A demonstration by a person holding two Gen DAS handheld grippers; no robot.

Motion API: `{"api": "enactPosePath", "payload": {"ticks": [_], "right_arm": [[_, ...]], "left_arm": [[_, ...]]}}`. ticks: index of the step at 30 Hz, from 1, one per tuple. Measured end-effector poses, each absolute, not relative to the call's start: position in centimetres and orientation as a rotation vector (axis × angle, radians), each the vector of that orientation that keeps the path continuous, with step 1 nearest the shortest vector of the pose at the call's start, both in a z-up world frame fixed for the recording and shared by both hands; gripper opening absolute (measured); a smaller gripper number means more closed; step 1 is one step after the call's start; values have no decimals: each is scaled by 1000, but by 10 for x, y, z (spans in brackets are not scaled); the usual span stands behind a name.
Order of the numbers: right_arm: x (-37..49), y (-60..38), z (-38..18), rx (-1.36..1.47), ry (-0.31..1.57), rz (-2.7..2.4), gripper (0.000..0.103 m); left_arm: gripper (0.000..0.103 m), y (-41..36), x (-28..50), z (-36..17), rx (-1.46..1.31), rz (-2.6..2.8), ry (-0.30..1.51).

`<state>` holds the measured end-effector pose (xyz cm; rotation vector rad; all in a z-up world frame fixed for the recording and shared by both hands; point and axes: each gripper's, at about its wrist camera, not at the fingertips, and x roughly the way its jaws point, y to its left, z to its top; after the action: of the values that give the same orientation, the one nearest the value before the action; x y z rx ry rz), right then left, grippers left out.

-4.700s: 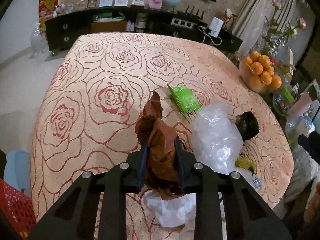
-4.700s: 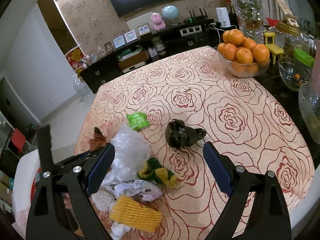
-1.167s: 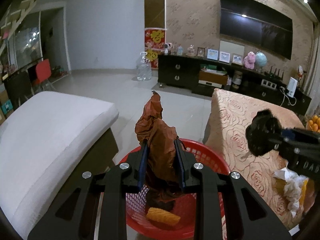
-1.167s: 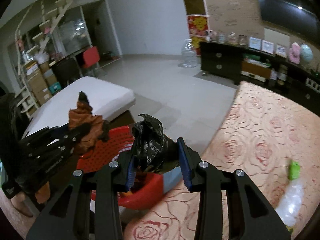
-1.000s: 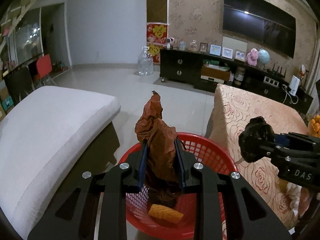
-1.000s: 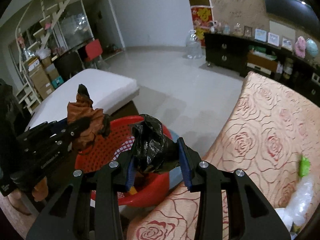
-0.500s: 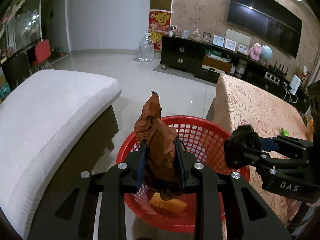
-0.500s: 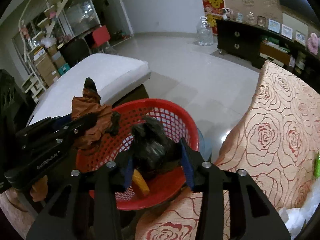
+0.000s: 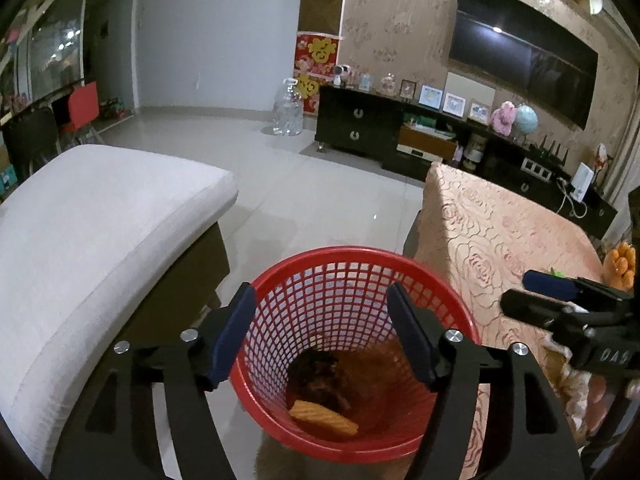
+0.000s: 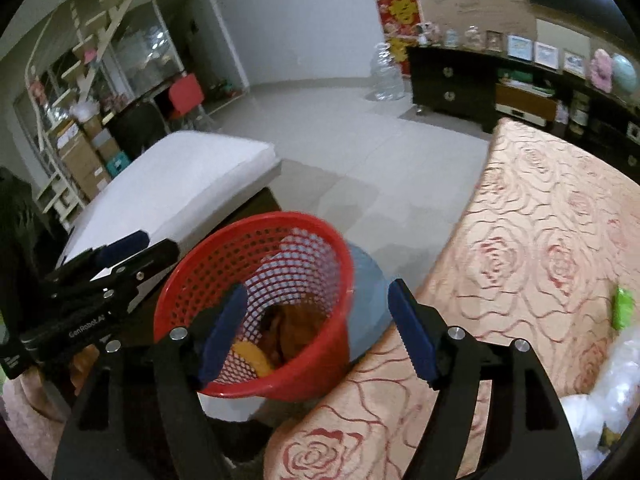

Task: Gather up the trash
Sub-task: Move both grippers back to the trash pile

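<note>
Jaws of both our grippers, left [image 9: 322, 334] and right [image 10: 318, 330], are opening with nothing between them, above the basket [image 9: 448, 300]. Dropped trash [image 9: 320, 376] lies inside it. Swinging back to the worktop [image 10: 540, 240], we could clip the rim and tip it.

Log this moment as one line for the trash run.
left gripper: opening, nothing between fingers | right gripper: opening, nothing between fingers | red basket: holds brown wrapper, dark bag, yellow piece
</note>
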<state>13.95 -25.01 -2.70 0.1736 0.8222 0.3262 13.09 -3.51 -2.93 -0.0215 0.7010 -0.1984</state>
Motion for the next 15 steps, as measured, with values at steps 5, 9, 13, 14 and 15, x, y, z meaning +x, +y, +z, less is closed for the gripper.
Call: {"api": "enactPosePath", "payload": {"ticks": [5,9,13,14,15], "right_arm": [[125,-286,-12,166,768,221,71],[110,-317,-4,176,740,147,73],[85,-352,-2,205,714,63,75],[78,-361,-3,218,710,43,76],[67,-375,-4,240,705,13,77]], "left_arm": [[69,-45,128,-26,-24,-223,690],[69,-52,125,-22,-34,-252,675],[70,-66,119,-17,-31,-293,656],[70,-73,116,-16,-25,-310,653],[70,-78,115,-16,-19,-321,653]]}}
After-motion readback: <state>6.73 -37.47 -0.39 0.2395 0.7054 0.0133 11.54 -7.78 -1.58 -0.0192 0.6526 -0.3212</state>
